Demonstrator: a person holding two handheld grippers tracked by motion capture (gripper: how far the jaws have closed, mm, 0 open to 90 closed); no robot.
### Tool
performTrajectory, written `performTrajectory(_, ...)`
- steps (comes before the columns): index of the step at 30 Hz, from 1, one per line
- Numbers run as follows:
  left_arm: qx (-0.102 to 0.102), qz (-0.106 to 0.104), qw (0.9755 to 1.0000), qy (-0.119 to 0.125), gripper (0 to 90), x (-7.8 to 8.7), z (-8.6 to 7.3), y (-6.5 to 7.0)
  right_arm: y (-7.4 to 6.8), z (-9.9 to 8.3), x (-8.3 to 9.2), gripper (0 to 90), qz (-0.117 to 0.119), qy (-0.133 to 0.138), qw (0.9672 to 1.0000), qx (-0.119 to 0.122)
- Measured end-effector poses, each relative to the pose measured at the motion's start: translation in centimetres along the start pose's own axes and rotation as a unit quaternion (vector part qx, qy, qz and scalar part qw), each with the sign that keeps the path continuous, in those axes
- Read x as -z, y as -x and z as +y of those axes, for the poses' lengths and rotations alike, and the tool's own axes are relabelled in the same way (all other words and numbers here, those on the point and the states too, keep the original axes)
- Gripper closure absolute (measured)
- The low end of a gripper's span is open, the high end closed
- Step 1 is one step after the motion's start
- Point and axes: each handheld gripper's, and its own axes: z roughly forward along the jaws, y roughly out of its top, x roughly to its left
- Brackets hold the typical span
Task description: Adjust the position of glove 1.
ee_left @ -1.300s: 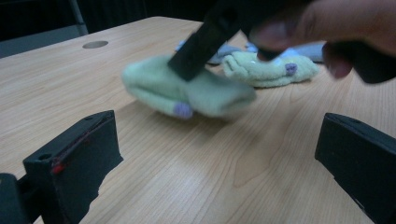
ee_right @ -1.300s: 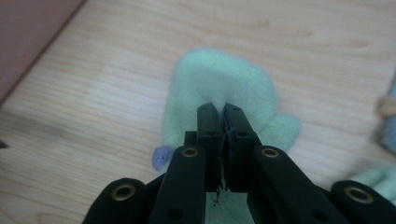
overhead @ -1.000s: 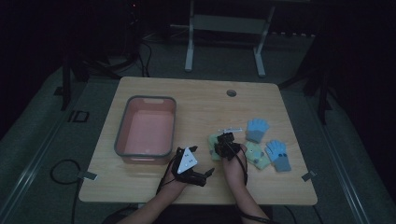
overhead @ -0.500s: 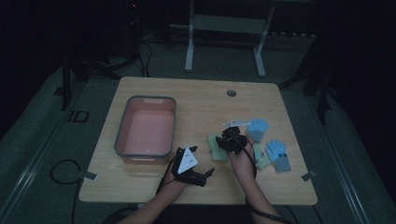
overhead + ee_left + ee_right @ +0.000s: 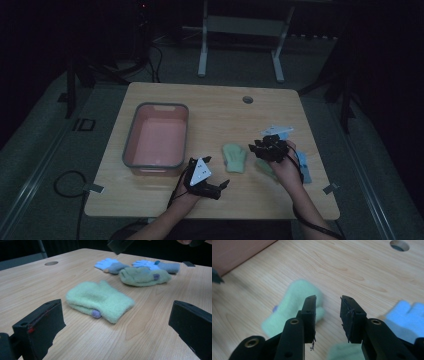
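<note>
Right of the tray, near the middle of the high view, a pale green mitten (image 5: 235,157) now lies alone on the wooden table (image 5: 215,115). A second ago it wasn't there: the right gripper (image 5: 270,148) was sitting low over the glove pile with something green under it, and half a second ago the mitten was already lying just left of that gripper. Since then the right hand has pulled away toward the right of the frame and lifted a bit, so the mitten and gripper are now apart. Its jaws have just been opening, and in the right gripper view they stand parted with nothing between them, just bare table and the blurry mitten (image 5: 294,307) beyond the left jaw.

The left gripper (image 5: 207,186) hasn't budged, still low in the frame near the table's front edge, forearm coming in from the bottom. Its jaws are spread wide and empty, pointing at the mitten (image 5: 100,301), which lies flat with a small purple button (image 5: 96,313) on its cuff edge.

The right forearm comes up from the bottom right, with the gripper held over the other gloves: a second green mitten (image 5: 143,276) and two blue gloves (image 5: 110,265) sit close together behind. The pink tray (image 5: 156,135) sits at centre left.
</note>
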Motion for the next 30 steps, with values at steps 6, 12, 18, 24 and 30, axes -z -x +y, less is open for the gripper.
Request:
performTrajectory(6, -0.003, 0.001, 1.0000, -0.001, 0.1, 0.0, 0.0, 0.0, 1.6, -1.1, 1.3, 65.3, 0.000, -0.001, 1.0000, 0.002)
performTrajectory(12, 0.001, 0.001, 1.0000, 0.000, 0.1, 0.0, 0.0, 0.0, 3.0, -2.4, 2.0, 65.2, 0.006, 0.001, 1.0000, -0.004)
performTrajectory(18, -0.002, 0.002, 1.0000, 0.000, 0.1, 0.0, 0.0, 0.0, 4.3, -3.8, 2.3, 65.2, 0.008, -0.013, 0.9999, -0.002)
performTrajectory(24, -0.005, 0.002, 1.0000, 0.000, 0.1, 0.0, 0.0, 0.1, 5.5, -5.3, 2.6, 62.2, 0.022, -0.027, 0.9992, 0.017)
performTrajectory(30, -0.005, 0.003, 1.0000, 0.000, 0.1, 0.0, 0.0, 0.1, 6.3, -6.4, 2.8, 61.8, 0.040, -0.040, 0.9977, 0.036)
